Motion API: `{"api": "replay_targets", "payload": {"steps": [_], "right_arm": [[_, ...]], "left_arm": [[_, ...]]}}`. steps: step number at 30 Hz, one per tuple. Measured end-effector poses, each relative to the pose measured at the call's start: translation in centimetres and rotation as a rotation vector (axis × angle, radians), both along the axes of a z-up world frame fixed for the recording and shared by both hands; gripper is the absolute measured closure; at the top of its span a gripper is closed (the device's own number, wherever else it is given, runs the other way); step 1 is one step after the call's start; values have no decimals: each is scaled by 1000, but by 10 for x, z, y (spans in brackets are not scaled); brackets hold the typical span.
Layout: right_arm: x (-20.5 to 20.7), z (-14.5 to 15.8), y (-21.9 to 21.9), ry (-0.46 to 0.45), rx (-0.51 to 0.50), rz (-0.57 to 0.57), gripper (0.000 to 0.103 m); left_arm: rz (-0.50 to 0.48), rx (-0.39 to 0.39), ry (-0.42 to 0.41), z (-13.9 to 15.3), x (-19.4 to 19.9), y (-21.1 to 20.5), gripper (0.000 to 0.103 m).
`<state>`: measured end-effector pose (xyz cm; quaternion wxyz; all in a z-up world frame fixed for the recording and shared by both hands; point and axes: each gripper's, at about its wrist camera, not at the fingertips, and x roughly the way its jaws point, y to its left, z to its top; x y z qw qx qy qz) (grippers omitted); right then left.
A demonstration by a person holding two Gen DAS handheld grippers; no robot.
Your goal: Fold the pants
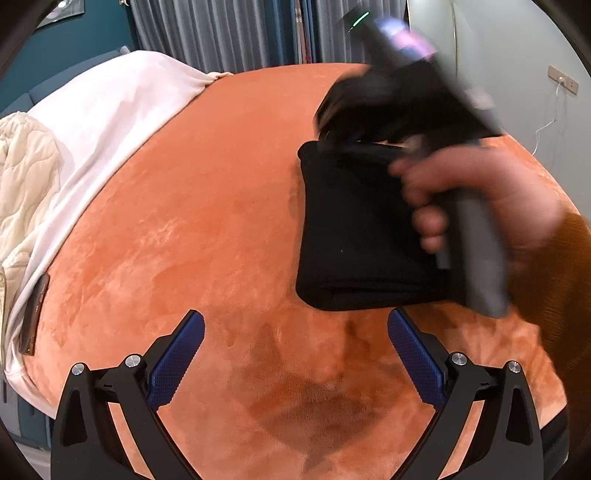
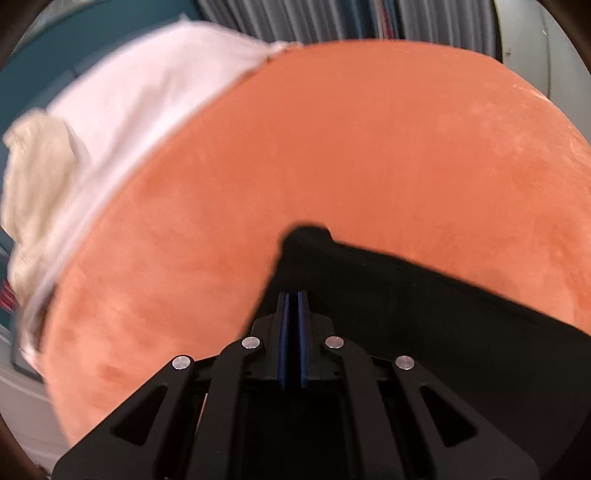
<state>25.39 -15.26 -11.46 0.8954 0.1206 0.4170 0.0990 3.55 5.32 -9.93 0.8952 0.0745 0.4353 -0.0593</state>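
Black pants [image 1: 354, 229], folded into a compact rectangle, lie on the orange plush bedspread [image 1: 184, 221]. My left gripper [image 1: 295, 326] hovers just short of their near edge, open wide, with only bedspread between its blue pads. A hand [image 1: 480, 192] carries the blurred right gripper over the far part of the pants. In the right wrist view the right gripper [image 2: 293, 293] has its blue pads almost together on a fold of the black pants [image 2: 406, 295], and one corner of the cloth stands up beyond the tips.
A white blanket [image 1: 110, 122] and a cream quilt [image 1: 26, 173] cover the bed's left side. A dark flat object [image 1: 35, 314] rests at the left edge. Grey curtains [image 1: 221, 33] hang behind, and a wall socket with a cable [image 1: 561, 83] is at right.
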Motion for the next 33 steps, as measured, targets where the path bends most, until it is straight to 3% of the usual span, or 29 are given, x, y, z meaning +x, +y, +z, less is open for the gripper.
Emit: {"api": "replay_targets", "payload": {"steps": [3,6,7,9,10,11,13,15,17,18,19,20,22,24,26,29,33], "right_arm": [[-46,17,-50,-77,-23,-104,98],[-72,-7,-126,0,-80,-308,99],[-83,-25,-164,38,-55,-383,103],[-108,-34,-202,16,192,-410,103],[-124,-23,-205,-17,207,-454,103],[-135,-12,-201,-53,160,-456,96],[-154,6,-185,-123,124,-395,97],[-164,-8,-177,-88,116,-360,97],[-163,-33,-182,-21,33,-388,103],[-174,-37,-189,-41,95,-407,103],[-180,-31,-190,-49,139,-423,102],[-188,-21,-187,-64,155,-428,95],[-204,0,-167,-134,129,-362,95],[-209,2,-159,-115,64,-326,96],[-209,-20,-169,-46,-24,-350,98],[-232,-15,-181,-66,83,-396,93],[-259,18,-171,-127,58,-402,91]], "left_arm": [[0,7,6,-1,-1,-1,5],[-2,11,9,0,-2,-6,5],[-6,9,8,1,-4,-9,5],[-14,1,11,2,-4,-14,5],[-19,2,15,3,-5,-18,5],[-21,4,17,3,-5,-22,5],[-28,9,12,5,-8,-30,5],[-38,23,8,6,-11,-38,5],[-45,28,5,7,-13,-45,5],[-52,32,7,7,-15,-48,5],[-55,35,6,8,-17,-49,5],[-56,41,4,8,-18,-52,5],[-51,48,8,7,-21,-54,5],[-49,44,21,5,-21,-57,5],[-47,27,37,4,-21,-59,5],[-44,15,63,3,-21,-59,5],[-21,27,57,2,-26,-58,5]]}}
